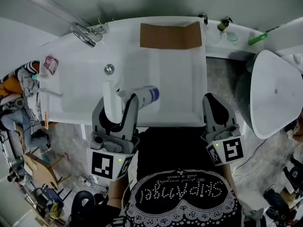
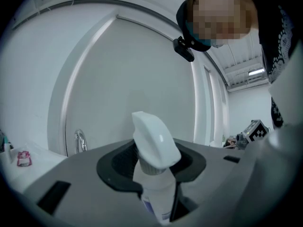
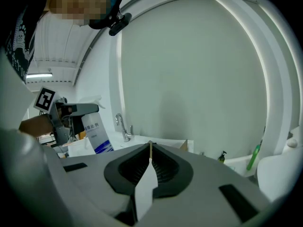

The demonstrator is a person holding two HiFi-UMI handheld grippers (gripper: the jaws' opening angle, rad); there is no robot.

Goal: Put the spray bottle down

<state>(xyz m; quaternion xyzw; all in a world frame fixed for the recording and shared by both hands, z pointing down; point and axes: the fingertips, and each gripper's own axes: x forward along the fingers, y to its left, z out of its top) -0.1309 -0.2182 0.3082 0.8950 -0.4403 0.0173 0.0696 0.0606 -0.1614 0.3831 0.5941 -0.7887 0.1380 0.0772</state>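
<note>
A white spray bottle (image 1: 146, 96) with a blue label hangs over the white sink top, and my left gripper (image 1: 119, 104) is shut on it just below its trigger head. In the left gripper view the bottle (image 2: 154, 148) rises between the pads of the left gripper (image 2: 152, 169), with its head above them. The right gripper view shows the same bottle (image 3: 96, 132) at the left. My right gripper (image 1: 212, 101) hovers at the sink's front right corner. Its jaws are shut on a thin white sheet (image 3: 146, 186), and the right gripper (image 3: 150, 148) points towards the back wall.
The sink basin (image 1: 182, 82) has a drain (image 1: 109, 69) and a faucet (image 1: 86, 33) at the back left. An open cardboard box (image 1: 169, 36) stands at the back. A small pump bottle (image 1: 224, 23), a green item (image 1: 258, 39) and a large white rounded fixture (image 1: 277, 96) are at the right.
</note>
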